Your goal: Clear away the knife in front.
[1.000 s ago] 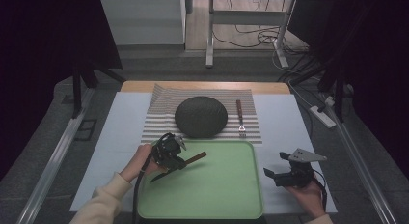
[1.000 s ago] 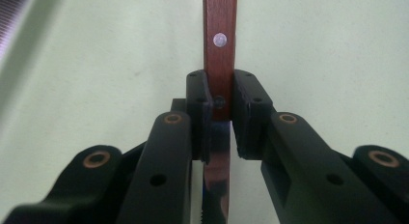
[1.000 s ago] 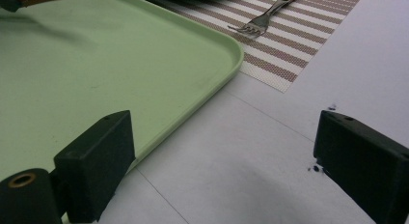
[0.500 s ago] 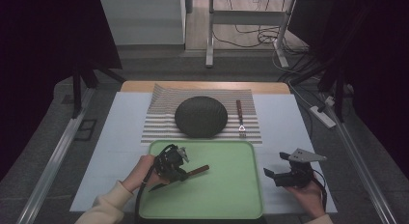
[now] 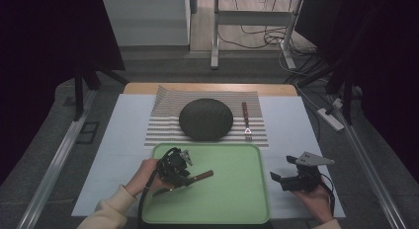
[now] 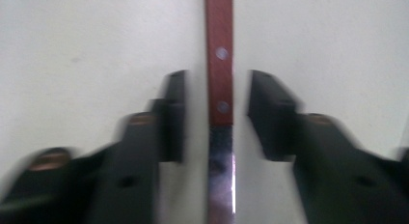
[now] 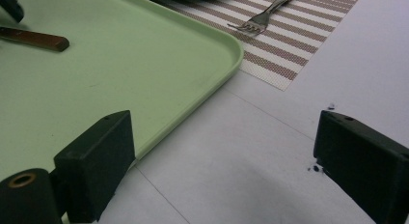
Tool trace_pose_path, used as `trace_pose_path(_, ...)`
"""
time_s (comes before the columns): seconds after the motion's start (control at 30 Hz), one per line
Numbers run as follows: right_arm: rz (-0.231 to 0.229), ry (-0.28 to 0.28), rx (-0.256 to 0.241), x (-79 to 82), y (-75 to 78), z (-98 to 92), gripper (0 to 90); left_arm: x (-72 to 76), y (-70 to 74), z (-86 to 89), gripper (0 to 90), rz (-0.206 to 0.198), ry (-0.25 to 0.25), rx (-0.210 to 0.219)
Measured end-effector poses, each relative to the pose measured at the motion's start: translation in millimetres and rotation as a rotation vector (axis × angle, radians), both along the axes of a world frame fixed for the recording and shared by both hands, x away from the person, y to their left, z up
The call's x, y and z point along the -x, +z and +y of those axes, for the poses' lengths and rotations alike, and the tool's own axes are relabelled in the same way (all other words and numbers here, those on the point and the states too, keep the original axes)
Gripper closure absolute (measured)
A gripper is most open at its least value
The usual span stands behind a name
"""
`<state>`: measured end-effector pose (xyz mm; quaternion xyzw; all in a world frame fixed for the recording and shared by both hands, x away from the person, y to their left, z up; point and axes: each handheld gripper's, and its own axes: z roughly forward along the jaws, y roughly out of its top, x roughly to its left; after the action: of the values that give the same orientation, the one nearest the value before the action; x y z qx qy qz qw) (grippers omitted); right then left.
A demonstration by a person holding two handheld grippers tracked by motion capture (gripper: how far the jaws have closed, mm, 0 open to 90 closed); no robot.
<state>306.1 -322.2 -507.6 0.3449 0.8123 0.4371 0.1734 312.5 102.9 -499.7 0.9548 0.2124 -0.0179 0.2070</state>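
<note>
Jaws of left gripper (image 6: 215, 122): parted narrowly, astride wooden-handled knife (image 6: 220, 84), not touching; knife lies on green tray (image 5: 232, 199).

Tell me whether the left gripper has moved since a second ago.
Yes. The left gripper has come toward the person, away from the dark round plate, with the knife over the green tray.

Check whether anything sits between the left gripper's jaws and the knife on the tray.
Nothing visible does. The left gripper has its jaws open on either side of the knife, which lies on the green tray, with bare gaps both sides.
</note>
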Motion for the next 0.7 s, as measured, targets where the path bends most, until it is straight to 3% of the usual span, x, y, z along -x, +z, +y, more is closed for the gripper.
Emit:
trace_pose_path(0.17,0.000,0.001,-0.002,0.0,0.1,0.0,7.4,0.6,7.2,2.3,51.2,-0.056,0.030,0.068)
trace_pose_path(0.27,-0.001,0.000,0.000,-0.1,0.1,0.1,7.4,0.9,9.7,-1.7,66.3,-0.067,0.018,0.088)
trace_pose_path(0.4,-0.002,0.001,-0.002,0.0,0.2,0.2,7.4,-1.1,10.2,-14.1,86.8,-0.057,-0.033,0.084)
trace_pose_path(0.7,0.000,-0.002,0.005,-0.2,0.0,0.2,7.4,-11.1,2.6,-50.9,88.6,-0.031,-0.132,0.068)
